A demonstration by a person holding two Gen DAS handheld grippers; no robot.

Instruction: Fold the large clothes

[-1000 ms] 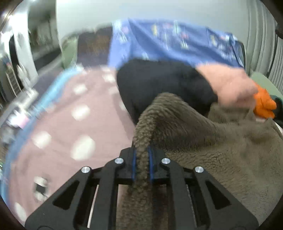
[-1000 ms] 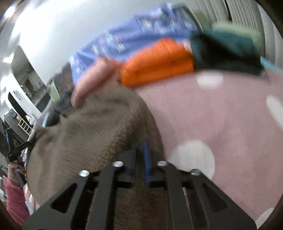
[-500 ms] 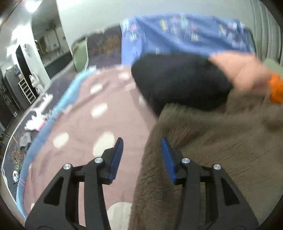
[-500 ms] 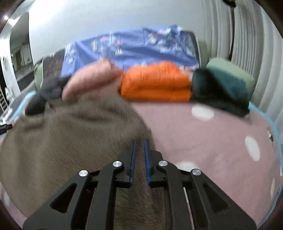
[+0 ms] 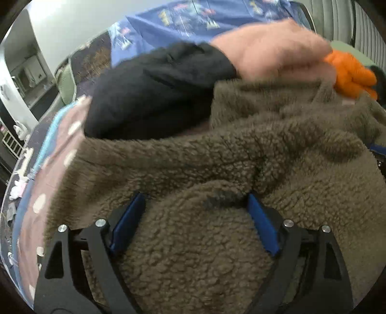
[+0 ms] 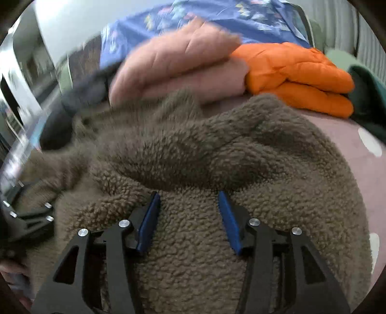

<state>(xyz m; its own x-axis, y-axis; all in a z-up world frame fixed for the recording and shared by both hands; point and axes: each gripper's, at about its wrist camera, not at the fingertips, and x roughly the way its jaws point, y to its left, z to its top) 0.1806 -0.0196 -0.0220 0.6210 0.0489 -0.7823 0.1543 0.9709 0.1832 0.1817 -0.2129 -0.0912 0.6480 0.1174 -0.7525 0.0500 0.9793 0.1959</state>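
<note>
Pink, white-dotted bedding [image 6: 369,164] covers the bed that serves as the work surface, with a blue patterned sheet [image 5: 205,19] hung behind it, pale walls, ribbed curtains to the right and a dim doorway far to the left of the jaws. Beyond the jaws lie already folded pieces: a black garment [image 5: 149,91], a pink quilted jacket [image 6: 178,62], an orange puffer jacket [image 6: 296,70] and a dark green one at the far right edge. A second ago each gripper pinched an edge of the brown fleece garment [image 5: 241,157]; both pairs of jaws have just been opening. The left gripper [image 5: 195,217] now stands wide apart, the right gripper [image 6: 189,215] about half apart, and the fleece bulges up between the blue pads of each without being pressed. It lies directly under and ahead of both grippers, rumpled, its far edge near the stacked jackets. My reading is that a fold has just been laid down and released; smoothing or another fold likely remains.
</note>
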